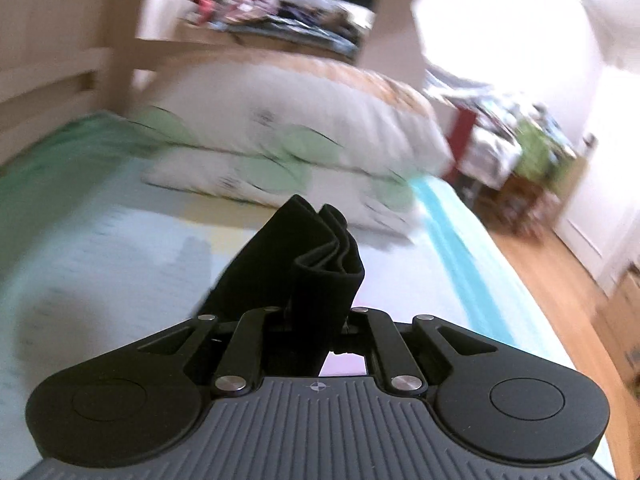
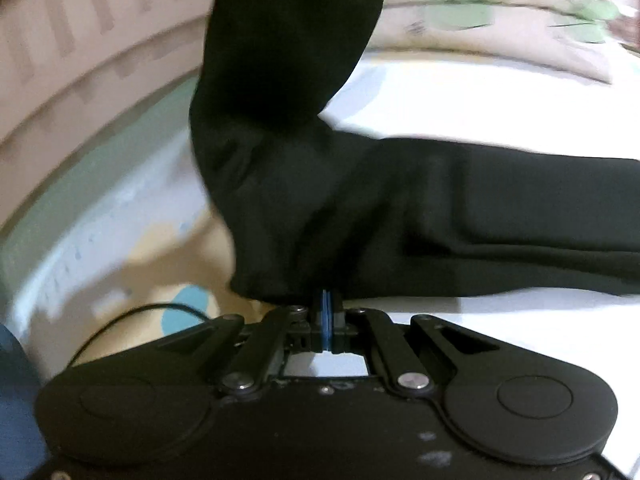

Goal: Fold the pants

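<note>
The black pants (image 2: 460, 220) lie on a light bedsheet (image 2: 440, 96), one part stretched to the right, another part rising up out of the top of the right wrist view. My right gripper (image 2: 327, 300) is shut on the pants' near edge; its blue pads (image 2: 323, 320) are pressed together. In the left wrist view my left gripper (image 1: 316, 312) is shut on a bunched, folded bit of the pants (image 1: 308, 256), held up above the bed; its fingertips are hidden by the cloth.
A pale bed (image 1: 100, 248) with a turquoise edge stripe (image 1: 480, 248). Leaf-patterned pillows (image 1: 288, 136) are stacked at its far end. Wooden bed frame rails (image 2: 80, 60) run on the left. Wood floor (image 1: 560, 280) and cluttered furniture (image 1: 520, 152) are on the right.
</note>
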### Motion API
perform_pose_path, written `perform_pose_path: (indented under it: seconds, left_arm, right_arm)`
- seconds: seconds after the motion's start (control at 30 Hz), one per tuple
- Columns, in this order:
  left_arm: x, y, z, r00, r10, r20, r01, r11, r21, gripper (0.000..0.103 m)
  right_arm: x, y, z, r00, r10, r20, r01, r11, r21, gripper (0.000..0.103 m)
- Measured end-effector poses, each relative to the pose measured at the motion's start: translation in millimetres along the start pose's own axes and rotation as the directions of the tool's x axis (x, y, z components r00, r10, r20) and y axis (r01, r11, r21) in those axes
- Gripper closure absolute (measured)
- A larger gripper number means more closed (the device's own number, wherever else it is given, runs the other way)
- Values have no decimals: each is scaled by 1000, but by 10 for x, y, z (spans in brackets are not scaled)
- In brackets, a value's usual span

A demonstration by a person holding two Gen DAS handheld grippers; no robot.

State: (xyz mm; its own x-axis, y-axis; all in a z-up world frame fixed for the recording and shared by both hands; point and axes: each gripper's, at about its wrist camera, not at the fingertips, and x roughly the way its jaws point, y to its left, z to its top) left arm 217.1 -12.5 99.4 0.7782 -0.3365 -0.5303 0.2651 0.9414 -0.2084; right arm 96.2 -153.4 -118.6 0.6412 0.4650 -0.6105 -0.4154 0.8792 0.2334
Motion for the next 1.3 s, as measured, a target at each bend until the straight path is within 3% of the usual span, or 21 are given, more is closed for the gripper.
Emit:
perform_pose_path:
  seconds: [0.2, 0.3, 0.4, 0.47, 0.53, 0.73, 0.87, 0.93, 1.1, 1.2, 1.3]
  left_arm:
    - [713, -661, -420, 987, -88, -132, 92, 996, 21, 90]
    - [1087, -911, -695, 965, -111, -237, 116, 993, 5, 88]
    - [1342, -1134, -842, 944, -95, -316, 120, 991, 60, 87]
    - [1380, -1265, -899, 942, -83, -324, 129, 984, 123, 86]
    - [1367, -1354, -889, 942, -94, -321, 154, 974, 167, 74]
    - [1207, -1469, -752, 942, -153, -298, 227, 946, 232, 69]
    - [991, -1322, -581, 954, -176, -243, 232, 947, 224, 68]
    - [913, -1151, -507, 959, -166, -232, 214, 956, 202, 62]
    - [732, -504, -630, 969, -27, -245, 73, 981, 179, 61]
    - [747, -132, -872, 955, 59, -292, -8, 985, 173, 61]
    - [785, 176, -1133, 929, 112, -353, -53, 984, 172, 61]
  right_arm:
    - [-636, -844, -37, 983, -183, -6, 182, 973, 140, 99]
    - [-812, -1272, -115, 958, -285, -41, 287, 934, 213, 97]
    - [-957, -1585, -184, 938, -343, -47, 341, 890, 303, 94]
    - [-1021, -1705, -211, 928, -371, -38, 361, 869, 340, 92]
    - [-1028, -1793, -200, 918, -396, -31, 380, 852, 361, 91]
    - [-1001, -1977, -56, 884, -467, 10, 430, 821, 376, 86]
    - [-1037, -1928, 18, 873, -484, 60, 433, 825, 363, 86]
    - [-1055, -1919, 42, 867, -488, 99, 427, 832, 355, 82]
    - [-1055, -1928, 140, 884, -428, 187, 344, 867, 360, 68]
    - [-912, -2035, 221, 913, -364, 185, 277, 886, 372, 66]
    - [-733, -2106, 298, 927, -342, 152, 271, 893, 360, 64]
